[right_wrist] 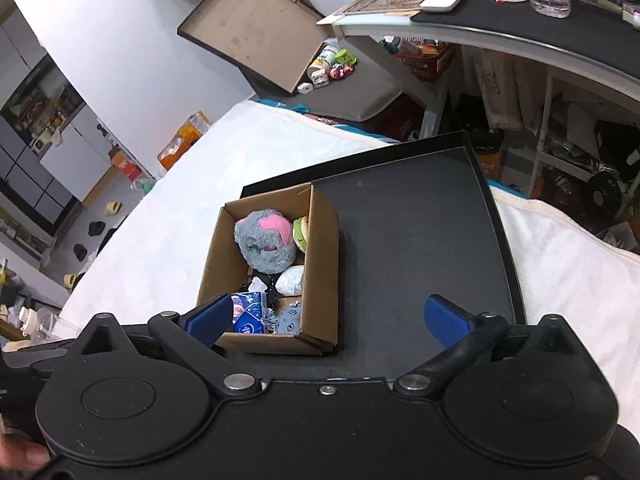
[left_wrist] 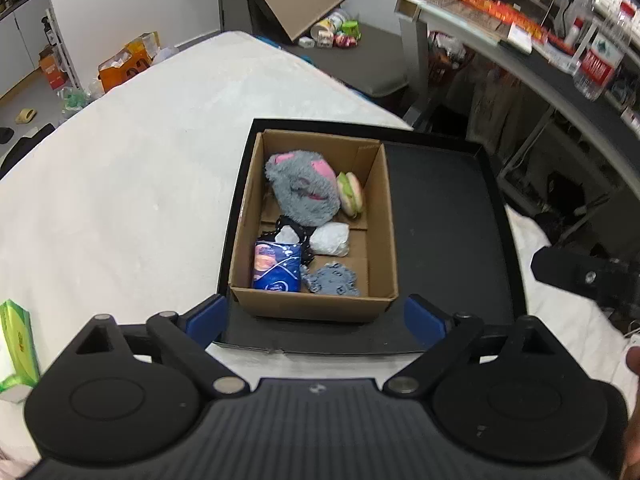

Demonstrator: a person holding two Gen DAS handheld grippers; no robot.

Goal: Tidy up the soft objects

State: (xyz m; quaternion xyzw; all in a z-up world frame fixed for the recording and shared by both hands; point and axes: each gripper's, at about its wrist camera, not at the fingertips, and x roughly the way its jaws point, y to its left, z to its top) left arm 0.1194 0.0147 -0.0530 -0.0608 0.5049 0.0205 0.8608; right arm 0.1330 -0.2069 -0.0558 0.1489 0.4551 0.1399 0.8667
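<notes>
Both hand-held grippers, left (left_wrist: 316, 314) and right (right_wrist: 329, 318), hang released and empty above the cardboard box (left_wrist: 314, 302), which sits in a black tray (left_wrist: 448, 216) on the bed (left_wrist: 120, 160). Grey plush (left_wrist: 304, 188), tissue pack (left_wrist: 277, 266) already inside. Judgement: fetch the green box (left_wrist: 16, 344) next, lowering it gently.

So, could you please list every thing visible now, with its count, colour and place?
cardboard box: one, brown, left part of the black tray
black tray: one, on the white bed cover
plush toy: one, grey and pink, far end of the box
toy burger: one, beige and green, right of the plush toy
tissue pack: one, blue, near left of the box
white bundle: one, middle of the box
grey knit piece: one, near end of the box
green carton: one, left edge
left tongs: open, empty
right tongs: open, empty
</notes>
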